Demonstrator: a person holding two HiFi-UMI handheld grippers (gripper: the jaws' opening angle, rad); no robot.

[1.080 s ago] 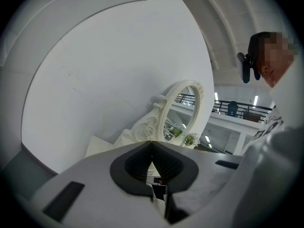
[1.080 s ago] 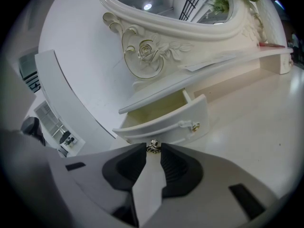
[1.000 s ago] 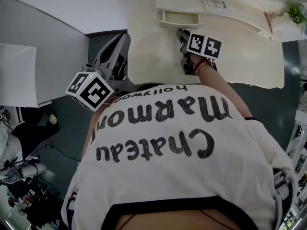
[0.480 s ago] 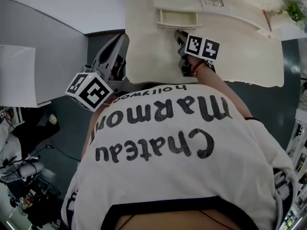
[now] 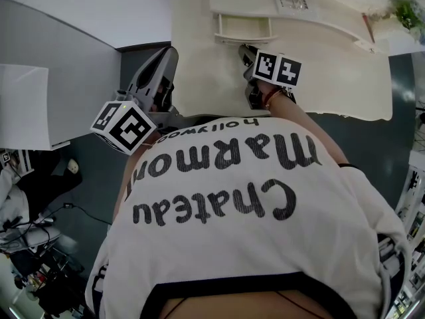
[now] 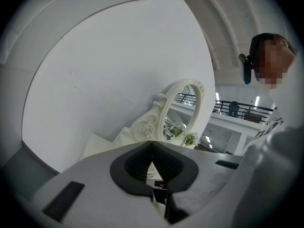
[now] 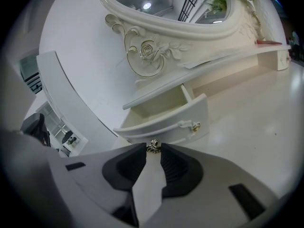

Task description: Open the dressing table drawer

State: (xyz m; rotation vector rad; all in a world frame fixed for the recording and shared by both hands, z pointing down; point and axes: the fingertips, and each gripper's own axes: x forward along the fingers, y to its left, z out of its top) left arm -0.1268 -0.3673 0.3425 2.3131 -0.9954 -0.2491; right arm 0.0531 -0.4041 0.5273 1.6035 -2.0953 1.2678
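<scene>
The cream dressing table (image 5: 332, 78) fills the top of the head view. Its small drawer (image 5: 243, 28) stands pulled out, and in the right gripper view the drawer (image 7: 164, 120) shows an empty inside. My right gripper (image 5: 246, 50) reaches to the drawer front. My right gripper (image 7: 153, 148) is shut on the gold end of the drawer handle (image 7: 153, 146), which sits right at its tips. My left gripper (image 5: 169, 53) hangs off the table's left edge. Its jaws (image 6: 152, 144) meet at the tips with nothing between them.
An ornate oval mirror (image 6: 183, 110) stands on the table, with a small plant (image 6: 191, 139) beside it. A white partition (image 5: 60, 78) lies to the left of the table. My own shirt fills the lower head view. Cluttered gear (image 5: 33, 271) sits on the floor at bottom left.
The right gripper has drawn back slightly toward me, and the drawer front has come out a little with it. The left gripper has not moved.
</scene>
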